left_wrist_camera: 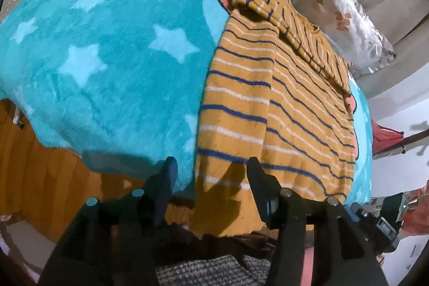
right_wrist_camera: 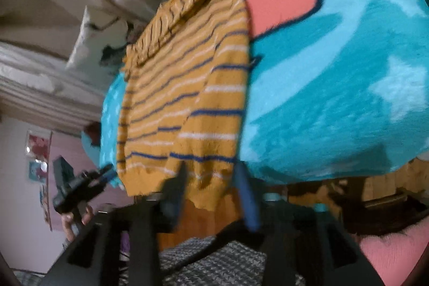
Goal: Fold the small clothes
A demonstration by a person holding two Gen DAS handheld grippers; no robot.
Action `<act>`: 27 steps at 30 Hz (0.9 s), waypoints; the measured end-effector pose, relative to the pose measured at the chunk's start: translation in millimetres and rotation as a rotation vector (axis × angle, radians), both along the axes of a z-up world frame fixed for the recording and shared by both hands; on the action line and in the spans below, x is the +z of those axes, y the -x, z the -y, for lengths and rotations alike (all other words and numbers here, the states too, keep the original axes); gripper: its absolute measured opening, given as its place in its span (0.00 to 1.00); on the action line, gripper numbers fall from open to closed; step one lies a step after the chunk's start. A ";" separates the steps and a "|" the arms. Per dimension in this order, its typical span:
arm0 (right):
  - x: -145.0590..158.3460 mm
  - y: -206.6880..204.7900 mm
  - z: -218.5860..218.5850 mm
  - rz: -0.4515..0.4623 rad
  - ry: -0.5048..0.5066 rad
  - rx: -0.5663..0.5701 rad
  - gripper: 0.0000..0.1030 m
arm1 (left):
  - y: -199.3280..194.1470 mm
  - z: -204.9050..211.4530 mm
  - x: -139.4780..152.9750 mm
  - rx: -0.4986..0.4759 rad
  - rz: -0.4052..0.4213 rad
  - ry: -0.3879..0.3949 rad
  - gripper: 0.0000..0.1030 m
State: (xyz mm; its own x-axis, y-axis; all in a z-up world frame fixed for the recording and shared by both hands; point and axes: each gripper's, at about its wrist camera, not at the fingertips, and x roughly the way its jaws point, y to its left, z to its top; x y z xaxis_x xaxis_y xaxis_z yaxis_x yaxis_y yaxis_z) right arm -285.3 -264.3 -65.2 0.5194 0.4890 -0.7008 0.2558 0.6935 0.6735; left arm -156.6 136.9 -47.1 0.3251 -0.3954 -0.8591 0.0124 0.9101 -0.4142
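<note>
We see the striped sweater [left_wrist_camera: 270, 109] lying right of centre on the teal star blanket [left_wrist_camera: 107, 44]; our left tongs [left_wrist_camera: 211, 170] and right tongs [right_wrist_camera: 210, 176] hang released at its hem.

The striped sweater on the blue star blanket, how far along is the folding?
Partly done. The mustard striped sweater lies on the star blanket with its side panels and a sleeve already folded inward into a narrow strip. In hand: both grippers, the left gripper and the right gripper, are open at the hem nearest the cameras, gripping nothing. Left: probably folding the hem up toward the collar.
</note>
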 end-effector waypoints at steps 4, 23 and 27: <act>-19.9 -7.0 -12.3 -0.039 -0.010 0.025 0.53 | -6.8 12.2 -11.4 -0.030 -0.009 -0.006 0.62; -38.8 -23.2 -31.6 -0.101 -0.112 0.057 0.40 | 12.7 25.0 -35.4 -0.053 -0.106 0.052 0.53; -39.9 -27.4 -43.0 -0.098 -0.079 0.077 0.41 | 15.1 28.2 -35.8 -0.054 -0.113 0.038 0.33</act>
